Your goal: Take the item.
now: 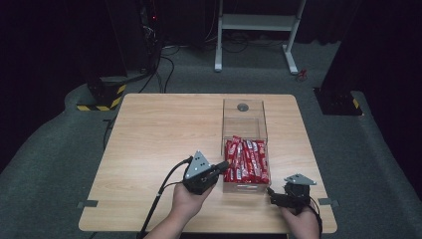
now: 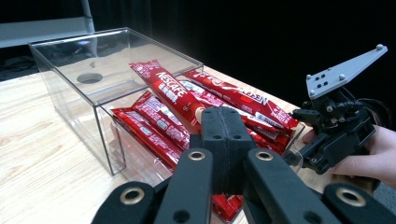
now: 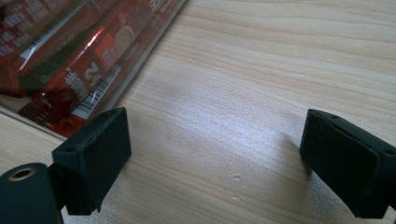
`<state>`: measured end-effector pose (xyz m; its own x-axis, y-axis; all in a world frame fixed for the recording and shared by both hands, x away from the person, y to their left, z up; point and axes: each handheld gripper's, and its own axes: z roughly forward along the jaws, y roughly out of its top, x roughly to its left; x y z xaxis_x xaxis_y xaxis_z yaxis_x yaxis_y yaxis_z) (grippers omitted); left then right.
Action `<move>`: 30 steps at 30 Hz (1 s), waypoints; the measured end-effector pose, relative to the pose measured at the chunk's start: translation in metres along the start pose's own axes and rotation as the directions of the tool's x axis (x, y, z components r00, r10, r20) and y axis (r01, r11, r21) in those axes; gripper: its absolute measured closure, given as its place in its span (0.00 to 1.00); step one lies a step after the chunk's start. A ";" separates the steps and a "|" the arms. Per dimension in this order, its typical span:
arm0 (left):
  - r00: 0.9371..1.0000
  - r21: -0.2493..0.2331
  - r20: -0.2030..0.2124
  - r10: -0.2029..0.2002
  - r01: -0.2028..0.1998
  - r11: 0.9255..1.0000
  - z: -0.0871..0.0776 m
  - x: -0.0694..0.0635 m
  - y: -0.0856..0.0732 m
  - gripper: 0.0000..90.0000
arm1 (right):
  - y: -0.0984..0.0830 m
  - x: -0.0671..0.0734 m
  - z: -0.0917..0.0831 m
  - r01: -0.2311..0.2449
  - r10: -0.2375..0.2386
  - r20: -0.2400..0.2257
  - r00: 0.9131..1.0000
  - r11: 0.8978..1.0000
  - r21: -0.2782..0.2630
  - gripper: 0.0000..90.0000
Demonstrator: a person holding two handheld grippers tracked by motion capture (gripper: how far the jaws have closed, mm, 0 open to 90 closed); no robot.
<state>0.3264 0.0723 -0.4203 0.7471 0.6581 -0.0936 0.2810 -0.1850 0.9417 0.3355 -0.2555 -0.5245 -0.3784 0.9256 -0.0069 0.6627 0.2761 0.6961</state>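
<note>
A clear plastic box [image 1: 242, 122] stands on the right half of the wooden table [image 1: 159, 134]. Its near half holds several red Nescafe sachets [image 1: 246, 160]. My left gripper [image 1: 225, 165] is shut with nothing between its jaws, and its tip sits at the box's near left wall. In the left gripper view the closed jaws [image 2: 223, 122] hover just in front of the sachets [image 2: 177, 98]. My right gripper [image 1: 272, 193] rests low near the box's near right corner. Its jaws [image 3: 215, 144] stand wide open over bare wood, with the sachets [image 3: 70, 56] at the upper left behind the box wall.
The far half of the box [image 2: 74, 88] holds no sachets and shows a round dark mark on its floor. A white desk frame [image 1: 256, 30] and black stands with yellow-black tape [image 1: 102, 97] stand on the floor beyond the table. Both hands sit close to the table's near edge.
</note>
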 end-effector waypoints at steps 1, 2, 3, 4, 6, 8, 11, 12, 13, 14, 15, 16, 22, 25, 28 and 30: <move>1.000 -0.001 -0.002 0.000 0.000 1.000 -0.001 0.001 0.000 1.00 | 0.000 0.000 0.000 0.000 0.000 0.000 1.000 1.000 0.000 0.10; 1.000 -0.002 -0.003 -0.002 0.002 1.000 -0.002 0.001 0.000 1.00 | 0.000 0.000 0.000 0.001 -0.001 0.000 1.000 1.000 -0.001 0.10; 1.000 -0.003 -0.004 0.000 0.000 1.000 -0.002 0.002 0.000 1.00 | 0.000 0.000 0.000 0.000 0.000 0.000 1.000 1.000 0.000 0.10; 1.000 -0.003 -0.006 0.000 0.000 1.000 -0.003 0.002 0.000 1.00 | 0.000 0.000 0.000 0.001 -0.001 0.000 1.000 1.000 -0.001 0.10; 1.000 -0.004 -0.009 -0.001 0.001 1.000 -0.004 0.003 0.000 1.00 | 0.000 0.000 0.000 0.000 0.000 0.000 1.000 1.000 0.000 0.10; 1.000 -0.004 -0.014 0.000 0.000 1.000 -0.006 0.005 0.000 1.00 | 0.000 0.000 0.000 0.001 -0.001 0.001 1.000 1.000 -0.001 0.10; 1.000 -0.008 -0.018 -0.005 0.005 1.000 -0.008 0.006 0.000 1.00 | 0.000 0.000 0.000 0.005 -0.005 0.002 1.000 1.000 -0.002 0.10; 1.000 -0.008 -0.019 -0.005 0.005 1.000 -0.008 0.006 0.000 1.00 | 0.000 0.000 0.000 0.004 -0.004 0.002 1.000 1.000 -0.002 0.10; 1.000 -0.008 -0.019 -0.005 0.005 1.000 -0.008 0.007 0.000 1.00 | 0.000 0.000 0.000 0.004 -0.004 0.002 1.000 1.000 -0.002 0.10; 1.000 -0.009 -0.021 -0.006 0.006 1.000 -0.009 0.007 0.000 1.00 | 0.000 0.000 0.000 0.003 -0.003 0.001 1.000 1.000 -0.001 0.10; 1.000 -0.009 -0.023 -0.006 0.006 1.000 -0.009 0.008 0.000 1.00 | 0.000 0.000 0.000 0.003 -0.003 0.001 1.000 1.000 -0.001 0.10; 1.000 -0.009 -0.024 -0.007 0.007 1.000 -0.009 0.009 0.000 1.00 | 0.000 0.000 0.001 0.003 -0.003 0.001 1.000 1.000 -0.003 0.10; 0.999 -0.014 -0.037 -0.016 0.015 1.000 -0.014 0.014 -0.001 1.00 | 0.000 0.000 0.001 0.004 -0.004 0.000 1.000 1.000 -0.003 0.10; 0.999 -0.017 -0.044 -0.016 0.015 1.000 -0.016 0.016 -0.002 1.00 | 0.000 0.000 0.001 0.004 -0.004 0.001 1.000 1.000 -0.002 0.10; 0.998 -0.021 -0.052 -0.021 0.020 1.000 -0.019 0.019 -0.003 1.00 | 0.000 0.000 0.001 0.005 -0.005 0.001 1.000 1.000 -0.002 0.10; 0.998 -0.025 -0.054 -0.029 0.028 0.999 -0.020 0.020 -0.003 1.00 | 0.000 0.000 0.001 0.003 -0.003 0.001 1.000 1.000 -0.003 0.10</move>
<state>0.3285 0.1013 -0.4189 0.7048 0.7018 -0.1032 0.2862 -0.1482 0.9467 0.3362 -0.2554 -0.5246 -0.3797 0.9250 -0.0097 0.6599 0.2783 0.6979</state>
